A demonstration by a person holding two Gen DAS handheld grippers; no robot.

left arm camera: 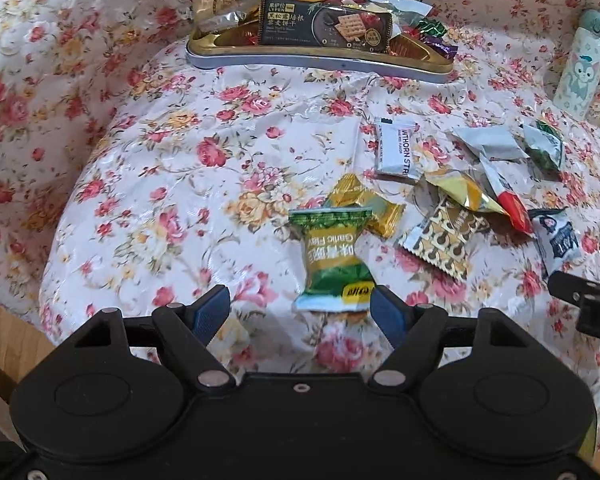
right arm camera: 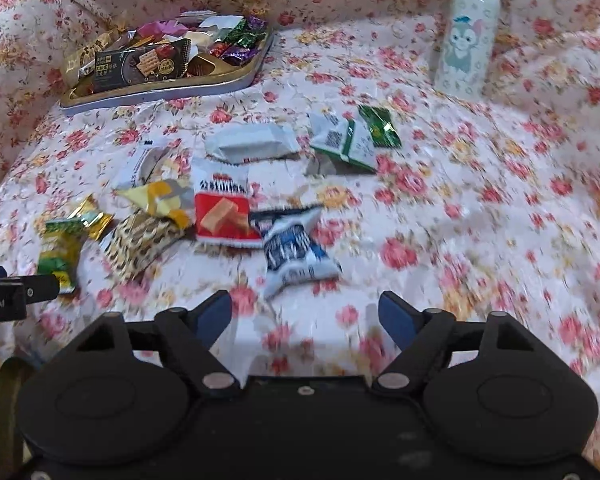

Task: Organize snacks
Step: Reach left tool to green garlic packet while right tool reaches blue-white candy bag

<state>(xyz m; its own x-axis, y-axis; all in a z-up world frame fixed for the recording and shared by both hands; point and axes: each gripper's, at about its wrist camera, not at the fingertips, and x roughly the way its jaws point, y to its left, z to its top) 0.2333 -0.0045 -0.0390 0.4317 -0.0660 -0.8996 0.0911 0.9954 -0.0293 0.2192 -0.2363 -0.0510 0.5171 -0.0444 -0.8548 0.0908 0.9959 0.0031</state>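
A green and gold garlic-flavour packet [left arm camera: 332, 256] lies on the floral cloth, its near end between the fingers of my left gripper [left arm camera: 298, 300], which stands open and does not press on it. My right gripper [right arm camera: 304, 304] is open too, just short of a blue and white packet [right arm camera: 296, 252], with nothing between its fingers. Several more loose snacks lie around them: a gold packet [left arm camera: 360, 200], a brown patterned one [left arm camera: 444, 236], a red one [right arm camera: 224, 216] and a green and white one [right arm camera: 348, 140]. A gold-rimmed tray [left arm camera: 320, 60] at the back is heaped with snacks.
A white cartoon-printed bottle [right arm camera: 468, 40] stands upright at the back right. The floral cloth [left arm camera: 160, 200] drapes over the table's rounded edge at the left. Bare cloth lies to the right of the snack pile.
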